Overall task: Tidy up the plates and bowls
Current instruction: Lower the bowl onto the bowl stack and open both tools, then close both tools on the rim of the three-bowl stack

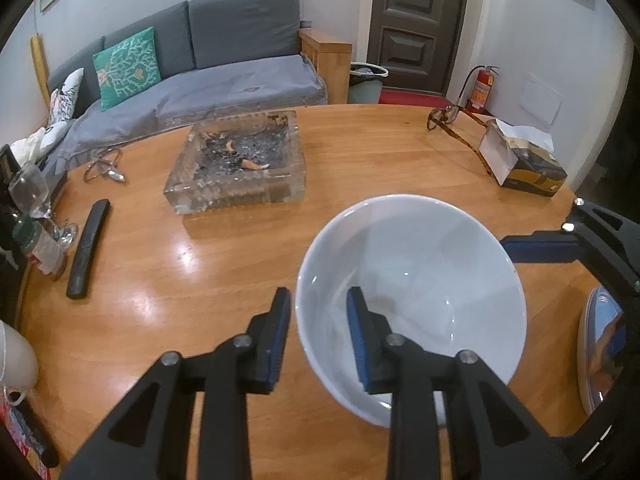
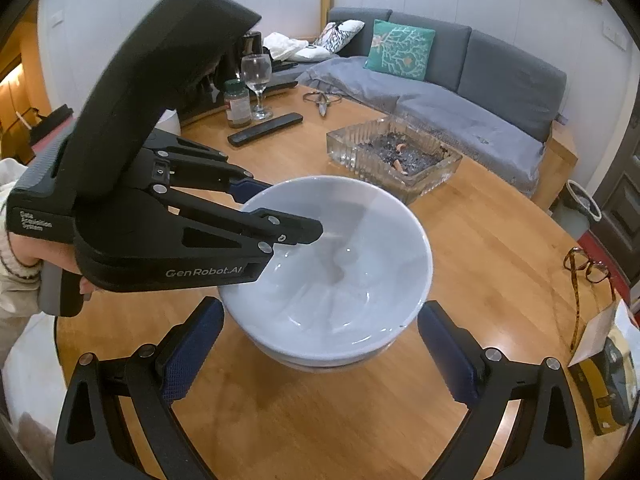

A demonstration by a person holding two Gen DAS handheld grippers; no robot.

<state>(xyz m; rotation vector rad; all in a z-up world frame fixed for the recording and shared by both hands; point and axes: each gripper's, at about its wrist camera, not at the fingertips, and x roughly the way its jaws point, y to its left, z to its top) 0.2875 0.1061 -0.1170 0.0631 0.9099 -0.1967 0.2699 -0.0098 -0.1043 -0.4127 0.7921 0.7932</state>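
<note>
White glazed ceramic bowl [image 2: 360,248], upright and empty, near the front edge of round varnished wooden table [image 1: 160,288]; nested on second white dish [image 2: 320,362], only its rim visible beneath. Left gripper [image 1: 318,296] straddling the bowl's near rim: one blue-padded finger [image 1: 280,336] outside the wall, the other down inside the hollow. Fingers slightly spread, gap between the pads wider than the rim; no visible pinch on it. Right gripper [image 2: 320,308] spread wide, blue pads flanking the bowl on either side, close beside the wall yet apart from it, holding nothing. Person's hand [image 2: 60,264] wrapped round the left gripper's handle, at the left of the right wrist view. Beyond the bowl and well apart from it, square ribbed glass ashtray [image 1: 240,168] with ash and cigarette butts. Further left, long black remote control [image 1: 88,248], clear wine glass [image 2: 256,76] and green-capped jar [image 2: 238,100]. At the table's right side, tortoiseshell spectacles [image 1: 444,116] beside paper tissue box [image 1: 524,160]. Behind the table, grey sofa [image 1: 240,40] with teal cushion [image 1: 126,66].
</note>
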